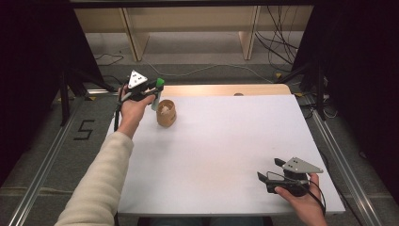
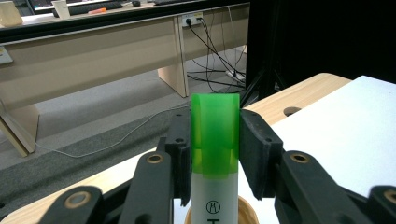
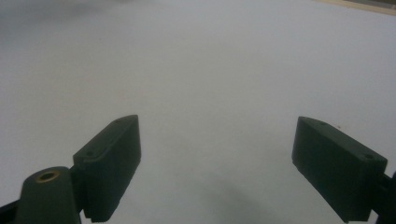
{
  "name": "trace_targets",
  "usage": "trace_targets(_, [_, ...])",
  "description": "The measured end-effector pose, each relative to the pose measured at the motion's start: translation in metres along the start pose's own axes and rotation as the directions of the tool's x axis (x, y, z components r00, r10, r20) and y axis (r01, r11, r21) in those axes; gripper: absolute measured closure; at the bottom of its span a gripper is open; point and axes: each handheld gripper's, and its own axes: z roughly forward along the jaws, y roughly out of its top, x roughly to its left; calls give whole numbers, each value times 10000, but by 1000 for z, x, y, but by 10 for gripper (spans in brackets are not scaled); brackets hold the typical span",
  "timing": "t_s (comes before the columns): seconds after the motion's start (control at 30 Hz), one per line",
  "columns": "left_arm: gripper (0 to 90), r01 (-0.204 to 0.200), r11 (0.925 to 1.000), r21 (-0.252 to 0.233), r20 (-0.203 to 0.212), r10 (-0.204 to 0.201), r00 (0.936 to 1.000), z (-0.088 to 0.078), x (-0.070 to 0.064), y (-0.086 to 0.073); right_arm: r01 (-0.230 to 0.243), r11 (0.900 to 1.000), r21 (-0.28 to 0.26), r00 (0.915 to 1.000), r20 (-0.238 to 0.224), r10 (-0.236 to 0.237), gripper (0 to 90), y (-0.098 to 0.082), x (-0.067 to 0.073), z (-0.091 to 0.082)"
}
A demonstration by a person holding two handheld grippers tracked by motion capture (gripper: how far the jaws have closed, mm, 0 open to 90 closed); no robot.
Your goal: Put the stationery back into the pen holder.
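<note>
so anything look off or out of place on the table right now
Nothing stands out. The left gripper holds a green-capped highlighter upright just above the wooden cup, which stands upright on the white table with nothing spilled. The right gripper rests open near the table's front edge.

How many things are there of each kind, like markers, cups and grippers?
Markers: 1, the green-capped marker, clamped in the left gripper
Cups: 1, the tan cup on the white table
Grippers: 2, the left one and the right gripper, which is open with nothing between its jaws
Total: 4 things
</note>
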Motion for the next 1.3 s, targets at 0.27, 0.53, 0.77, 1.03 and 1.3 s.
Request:
trace_targets(0.27, [672, 150, 9996, -230, 115, -148, 9998, 8, -1, -1, 9, 10000, -52, 10000, -18, -9, 163, 0, 0, 0])
trace_targets(0.53, [672, 227, 9987, -466, 183, -218, 9996, 15, -1, -1, 1, 10000, 27, 10000, -39, -1, 163, 0, 0, 0])
trace_targets(0.77, [671, 190, 9991, -380, 203, -183, 9996, 20, -3, -3, -5, 10000, 31, 10000, -35, 5, 163, -1, 0, 0])
trace_targets(1.03, [672, 242, 9990, -369, 244, -233, 9994, 27, -3, -3, 1, 10000, 28, 10000, -42, -1, 163, -1, 0, 0])
trace_targets(1.3, [671, 189, 9994, -287, 163, -185, 9997, 30, 1, -5, 21, 10000, 34, 10000, -50, -21, 163, -1, 0, 0])
